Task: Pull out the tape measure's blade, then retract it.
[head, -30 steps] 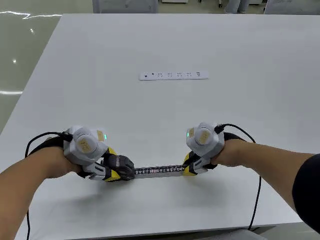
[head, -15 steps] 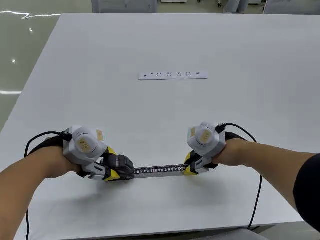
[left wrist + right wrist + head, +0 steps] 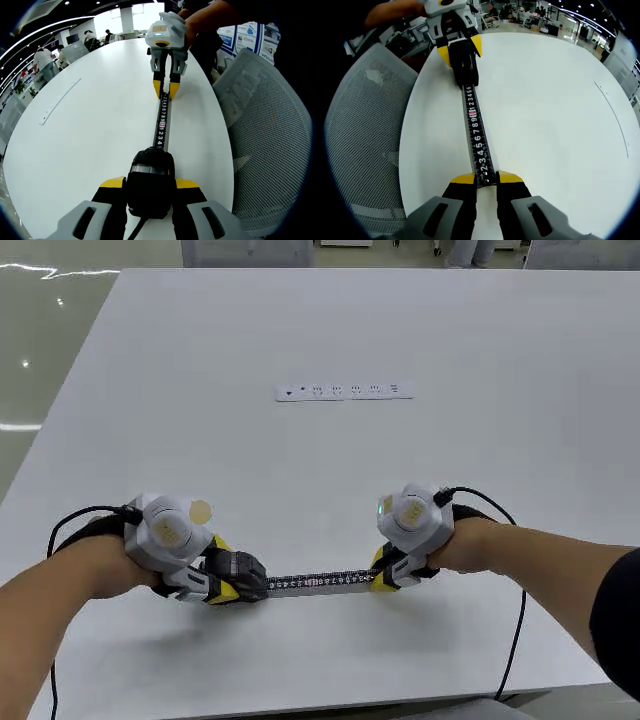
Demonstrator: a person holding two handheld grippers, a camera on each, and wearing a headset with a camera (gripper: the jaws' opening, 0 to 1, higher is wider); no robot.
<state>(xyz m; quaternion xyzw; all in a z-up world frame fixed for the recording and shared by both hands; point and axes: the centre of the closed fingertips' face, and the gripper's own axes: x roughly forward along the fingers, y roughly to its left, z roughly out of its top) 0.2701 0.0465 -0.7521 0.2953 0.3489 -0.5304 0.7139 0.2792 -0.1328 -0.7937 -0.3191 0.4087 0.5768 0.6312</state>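
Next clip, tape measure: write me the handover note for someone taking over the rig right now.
Left claw: shut on the tape measure case, near the front edge of the table.
Right claw: shut on the blade at its tip.
The blade runs straight between the two claws.
Done: blade partly pulled out.
Left: finish the pull if more is wanted, then retract.

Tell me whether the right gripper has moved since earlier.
Yes, slightly: against the power strip, the right gripper has edged rightward with the blade, away from the tape measure case.
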